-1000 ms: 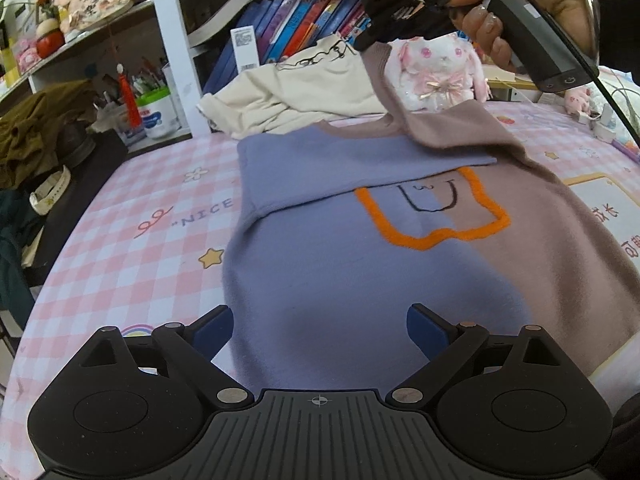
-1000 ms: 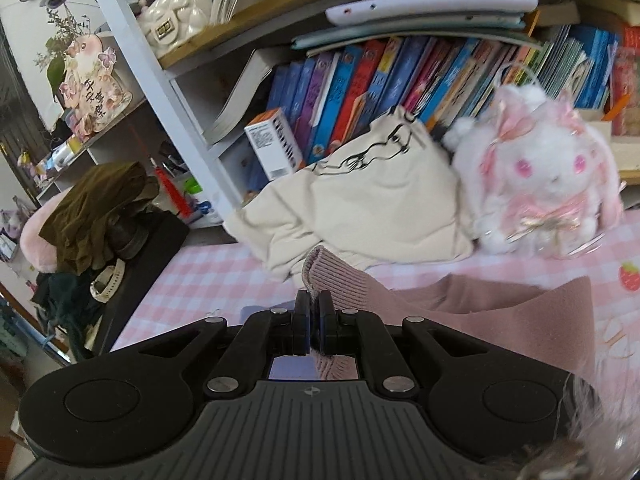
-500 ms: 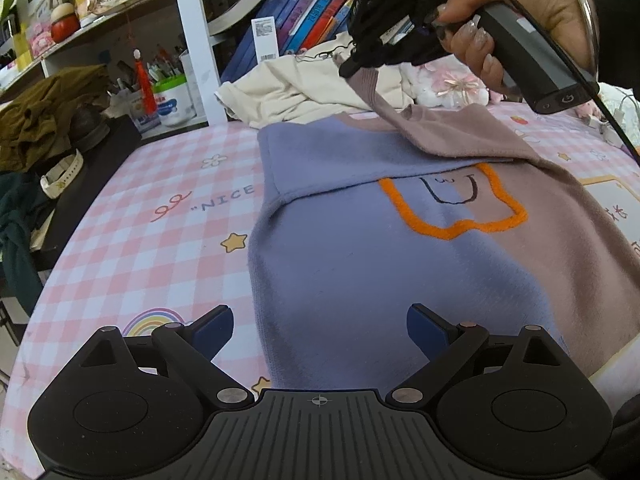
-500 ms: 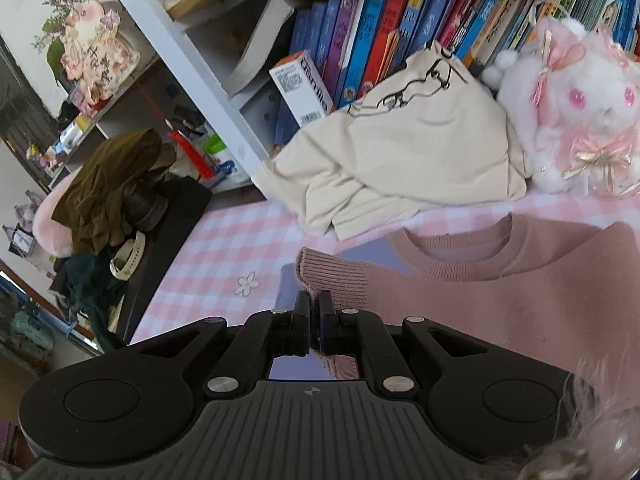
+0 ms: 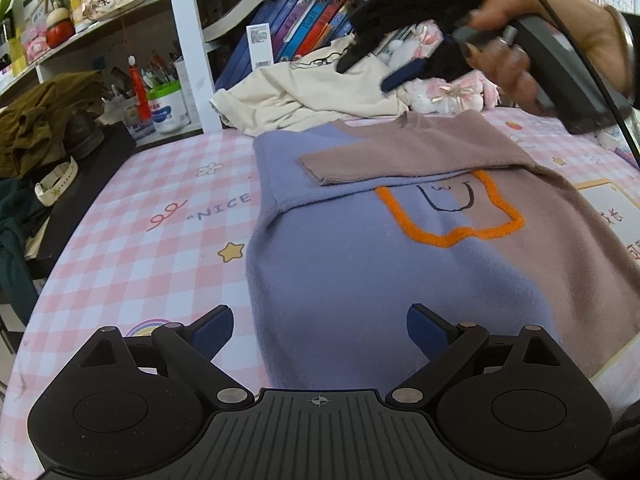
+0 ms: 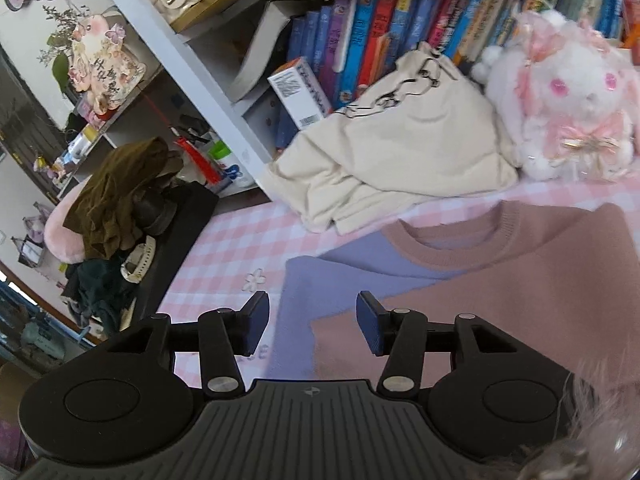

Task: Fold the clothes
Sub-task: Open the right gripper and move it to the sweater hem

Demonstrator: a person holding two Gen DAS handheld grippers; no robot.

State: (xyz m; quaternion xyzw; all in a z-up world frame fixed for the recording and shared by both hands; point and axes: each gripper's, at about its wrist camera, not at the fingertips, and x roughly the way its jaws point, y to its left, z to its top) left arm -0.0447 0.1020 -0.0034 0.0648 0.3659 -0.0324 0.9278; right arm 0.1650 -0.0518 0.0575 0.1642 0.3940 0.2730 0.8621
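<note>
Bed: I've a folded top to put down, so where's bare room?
Free: the checked sheet left of the sweater, from the "NICE" print to the left gripper. Crowded: the far edge, with the cream garment and plush rabbit.

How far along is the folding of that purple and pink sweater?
Partway, it seems. Done: both sleeves of the sweater look folded across the chest, the pink sleeve lying flat on top. In hand: nothing; the right claw has just been opening, with nothing between its pads, and the left claw hovers open above the hem. Left: the body is not yet folded, and a cream garment lies rumpled behind.
</note>
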